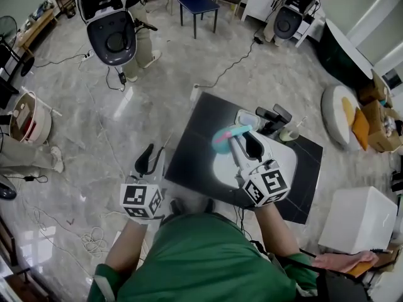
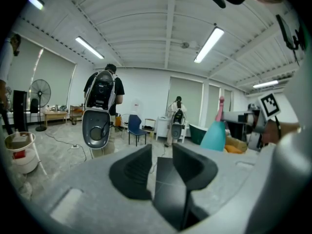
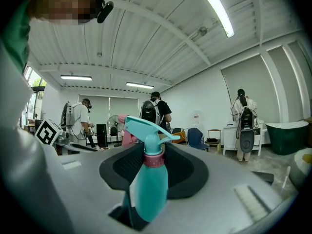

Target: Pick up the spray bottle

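Below, black mat (image 1: pixel 196 145) on marble floor (image 1: pixel 94 137).

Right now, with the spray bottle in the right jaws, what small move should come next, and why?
Probably raise the right gripper a little, straight up, grip unchanged. Its jaws clamp the spray bottle, which stands upright, and the left gripper is empty with jaws apart, so nothing else supports the bottle.
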A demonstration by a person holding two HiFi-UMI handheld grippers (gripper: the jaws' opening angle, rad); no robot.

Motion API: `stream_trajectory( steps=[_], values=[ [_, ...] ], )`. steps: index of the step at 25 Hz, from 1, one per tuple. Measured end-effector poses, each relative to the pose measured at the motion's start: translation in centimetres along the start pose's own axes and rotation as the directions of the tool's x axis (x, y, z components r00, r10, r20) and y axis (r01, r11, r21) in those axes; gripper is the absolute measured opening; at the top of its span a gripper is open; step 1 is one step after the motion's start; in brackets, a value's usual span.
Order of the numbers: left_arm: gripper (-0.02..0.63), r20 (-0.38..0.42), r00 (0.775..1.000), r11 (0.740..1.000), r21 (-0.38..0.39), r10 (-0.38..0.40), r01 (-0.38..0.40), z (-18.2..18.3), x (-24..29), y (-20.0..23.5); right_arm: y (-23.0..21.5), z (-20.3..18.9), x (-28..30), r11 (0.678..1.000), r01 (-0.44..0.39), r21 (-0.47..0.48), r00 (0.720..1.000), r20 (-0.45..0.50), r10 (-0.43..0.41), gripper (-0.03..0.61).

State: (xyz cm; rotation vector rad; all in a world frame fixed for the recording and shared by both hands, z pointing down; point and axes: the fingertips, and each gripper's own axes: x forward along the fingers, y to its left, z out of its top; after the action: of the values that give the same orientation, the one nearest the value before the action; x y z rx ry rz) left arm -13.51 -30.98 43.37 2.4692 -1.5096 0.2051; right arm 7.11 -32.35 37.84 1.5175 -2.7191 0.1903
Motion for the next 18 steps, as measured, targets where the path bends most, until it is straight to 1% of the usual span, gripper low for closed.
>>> stream_trajectory(
  steps=[18],
  values=[
    [0.129, 0.009, 1.000, 1.000, 0.005, 0.008, -0.008, 0.2, -0.9, -0.7, 0.4, 0.6, -1.2, 1.000, -0.003, -0.001, 1.000, 0.015, 0.003, 0.135]
  ],
)
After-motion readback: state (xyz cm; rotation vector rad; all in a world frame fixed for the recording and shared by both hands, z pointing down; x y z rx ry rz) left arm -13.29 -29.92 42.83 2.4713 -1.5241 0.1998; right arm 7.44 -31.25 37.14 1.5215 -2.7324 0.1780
